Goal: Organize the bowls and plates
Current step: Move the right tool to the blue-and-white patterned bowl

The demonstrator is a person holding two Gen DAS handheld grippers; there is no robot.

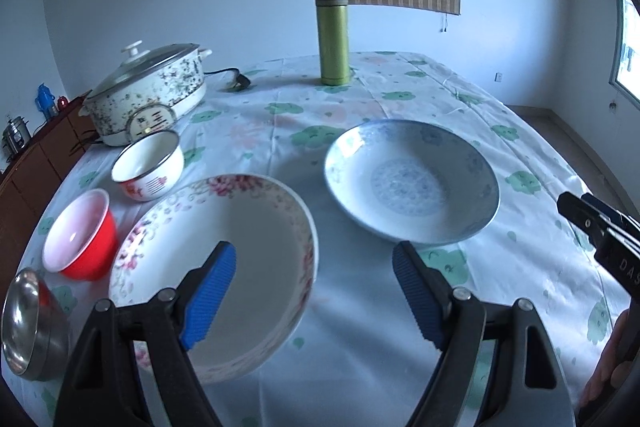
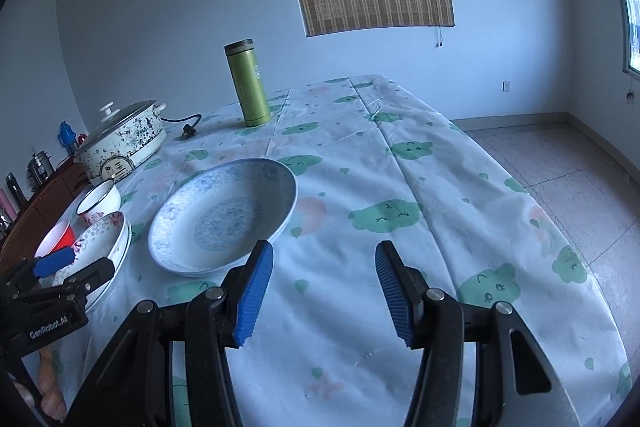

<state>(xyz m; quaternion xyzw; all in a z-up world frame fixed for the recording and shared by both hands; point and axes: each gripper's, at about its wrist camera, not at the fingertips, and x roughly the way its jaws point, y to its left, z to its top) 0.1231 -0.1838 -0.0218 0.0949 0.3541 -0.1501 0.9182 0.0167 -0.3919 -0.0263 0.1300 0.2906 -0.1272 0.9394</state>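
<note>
A: Blue plate (image 1: 412,183) is noted near the middle of the table (image 1: 360,367), flat on the cloth. Floral plate (image 1: 216,267) lies just to its left, apart from it, and appears to sit on a second plate of the same kind; that is only suggested by the doubled rim in the right wrist view.

B: Bowls?

A: Three are lined up left of the floral plate: white bowl (image 1: 148,167), red bowl (image 1: 80,233), steel bowl (image 1: 32,327). None are nested yet, so stacking is judged not begun.

B: Tongs?

A: Left gripper (image 1: 314,291) is spread wide, nothing between the pads, one finger hanging over the floral plate. Right gripper (image 2: 324,291) is spread about halfway, also empty, poised over bare cloth just beside the blue plate's near rim.

B: Handling?

A: Both plates are judged glazed ceramic: stiff, fairly heavy, slippery, breakable. A hold on the raised near rim is advised, one pad inside the lip and one under it, since the well is too broad to span. The plate is likely to tip from an edge grip, so a low, level carry is recommended. Steel bowl is judged light and dent-proof.

B: Surroundings?

A: Pot (image 1: 148,91) with lid and green flask (image 1: 333,41) stand well behind, out of the working path.
</note>
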